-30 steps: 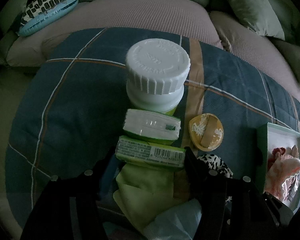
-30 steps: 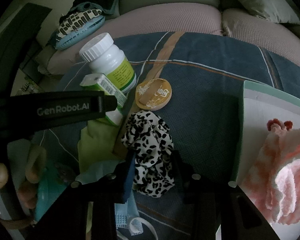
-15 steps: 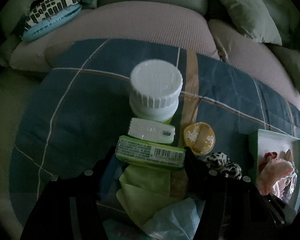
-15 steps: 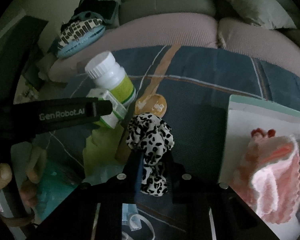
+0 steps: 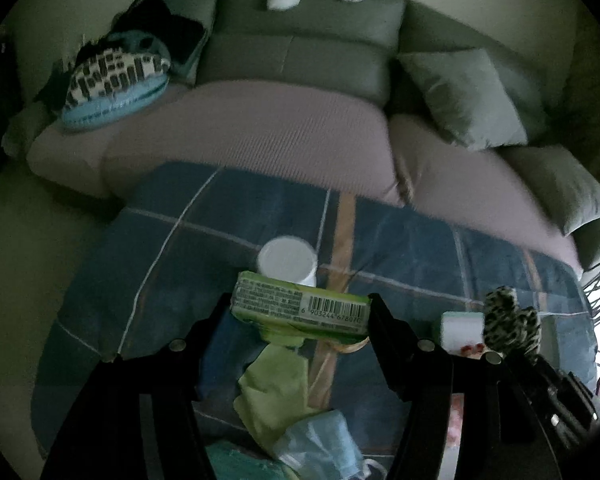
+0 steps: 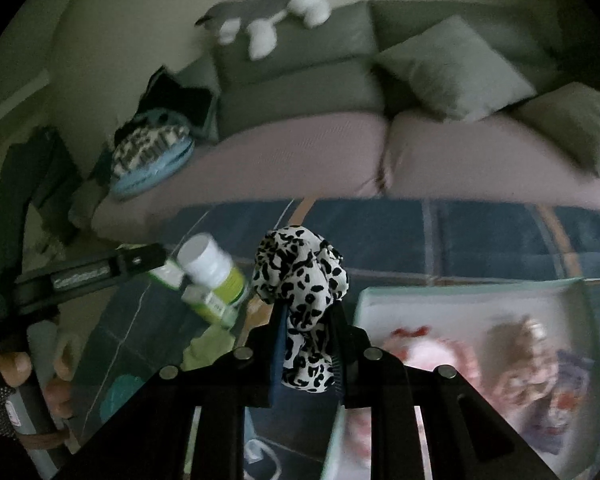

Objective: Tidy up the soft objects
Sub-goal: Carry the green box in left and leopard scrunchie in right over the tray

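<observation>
While my left gripper (image 5: 300, 314) pinches the green tissue pack (image 5: 300, 308) by its ends above the blue plaid blanket (image 5: 420, 248), my right gripper (image 6: 306, 344) has just clamped narrow on the leopard-print scrunchie (image 6: 300, 276), probably bound for the pale-green box (image 6: 460, 292) by the blanket's right edge.

Two hand-held grippers are showing: the left hand-held gripper (image 5: 300, 312) and the right hand-held gripper (image 6: 306, 344). One green packet (image 5: 300, 308) is sitting between the left one's fingers, and one leopard-print scrunchie (image 6: 300, 280) between the right one's. One white-capped bottle (image 5: 287, 258) is standing just beyond the left one. One box (image 6: 460, 292) is lying right of the right one. Two grey cushions (image 6: 456, 68) (image 6: 576, 124) and one plush dog (image 6: 268, 16) are resting far beyond.
</observation>
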`<state>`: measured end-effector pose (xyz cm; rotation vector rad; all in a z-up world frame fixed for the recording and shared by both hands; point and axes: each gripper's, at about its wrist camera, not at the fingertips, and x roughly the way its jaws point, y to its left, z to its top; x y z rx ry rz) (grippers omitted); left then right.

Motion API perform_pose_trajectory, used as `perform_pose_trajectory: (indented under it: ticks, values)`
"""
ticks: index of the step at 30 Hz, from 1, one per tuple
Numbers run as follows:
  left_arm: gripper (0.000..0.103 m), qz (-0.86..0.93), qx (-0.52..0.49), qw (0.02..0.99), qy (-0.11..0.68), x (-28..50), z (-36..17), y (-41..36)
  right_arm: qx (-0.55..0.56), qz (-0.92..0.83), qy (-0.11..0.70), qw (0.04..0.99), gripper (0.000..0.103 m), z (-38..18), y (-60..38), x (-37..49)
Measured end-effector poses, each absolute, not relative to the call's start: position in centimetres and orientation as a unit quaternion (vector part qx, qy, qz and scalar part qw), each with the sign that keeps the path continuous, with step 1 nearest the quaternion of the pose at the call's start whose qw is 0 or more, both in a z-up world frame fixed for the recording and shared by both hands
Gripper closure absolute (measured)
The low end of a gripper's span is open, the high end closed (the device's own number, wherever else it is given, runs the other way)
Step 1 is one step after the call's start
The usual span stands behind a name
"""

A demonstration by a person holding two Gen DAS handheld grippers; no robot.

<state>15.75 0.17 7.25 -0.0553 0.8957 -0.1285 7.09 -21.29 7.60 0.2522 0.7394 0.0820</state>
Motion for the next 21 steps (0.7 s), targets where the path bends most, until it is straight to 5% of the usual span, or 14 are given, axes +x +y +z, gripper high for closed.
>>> perform_pose_trajectory:
  ticks: [21]
  values:
    - [0.037, -0.199, 0.050, 0.901, 0.382, 11.7, 10.6, -12.7, 0.187, -0.174, 0.294, 0.921, 0.082, 11.4, -37.9, -0.7]
